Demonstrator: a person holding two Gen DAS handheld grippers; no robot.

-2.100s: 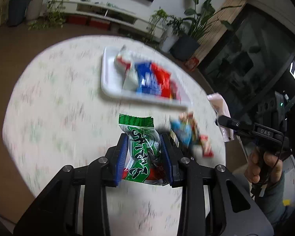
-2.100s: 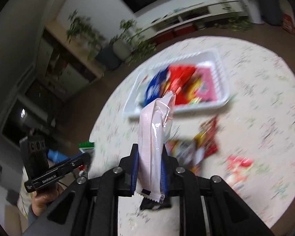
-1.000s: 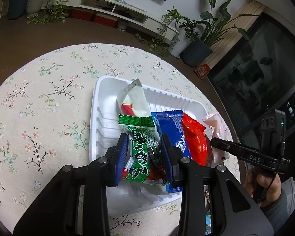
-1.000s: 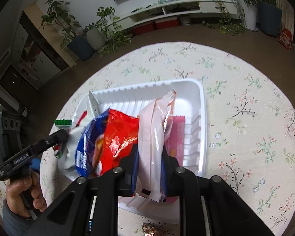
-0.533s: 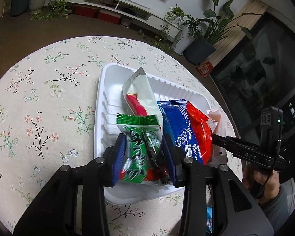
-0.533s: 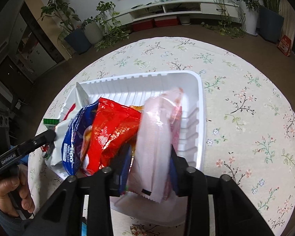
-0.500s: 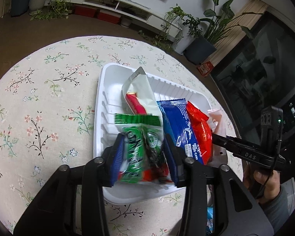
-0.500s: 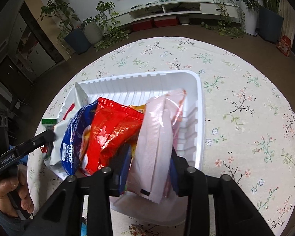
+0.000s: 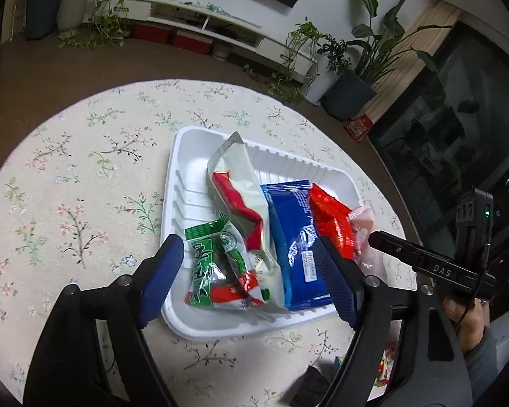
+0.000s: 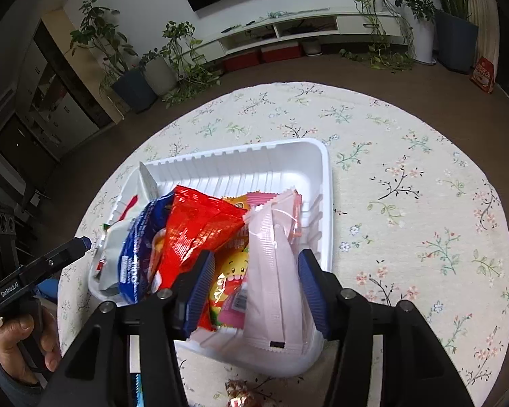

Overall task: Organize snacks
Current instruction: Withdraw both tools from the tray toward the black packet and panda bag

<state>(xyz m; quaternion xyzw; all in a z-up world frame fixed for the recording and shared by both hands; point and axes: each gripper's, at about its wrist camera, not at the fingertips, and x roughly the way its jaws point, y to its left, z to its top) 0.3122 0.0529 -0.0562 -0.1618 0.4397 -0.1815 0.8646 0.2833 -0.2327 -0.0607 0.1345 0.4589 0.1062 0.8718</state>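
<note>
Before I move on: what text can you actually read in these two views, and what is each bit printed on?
"DAS": on the right claw's body, left wrist view.
"GenRobot.AI": on the left claw's body, right wrist view.
Green packet: white characters, unreadable.
Blue packet: label print too small.
Pink packet: no readable text.
Yellow packet: print too small.

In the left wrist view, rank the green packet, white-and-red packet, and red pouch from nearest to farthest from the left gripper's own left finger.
1. green packet, right beside that finger.
2. white-and-red packet, behind and further right.
3. red pouch, at the tray's right side.
</note>
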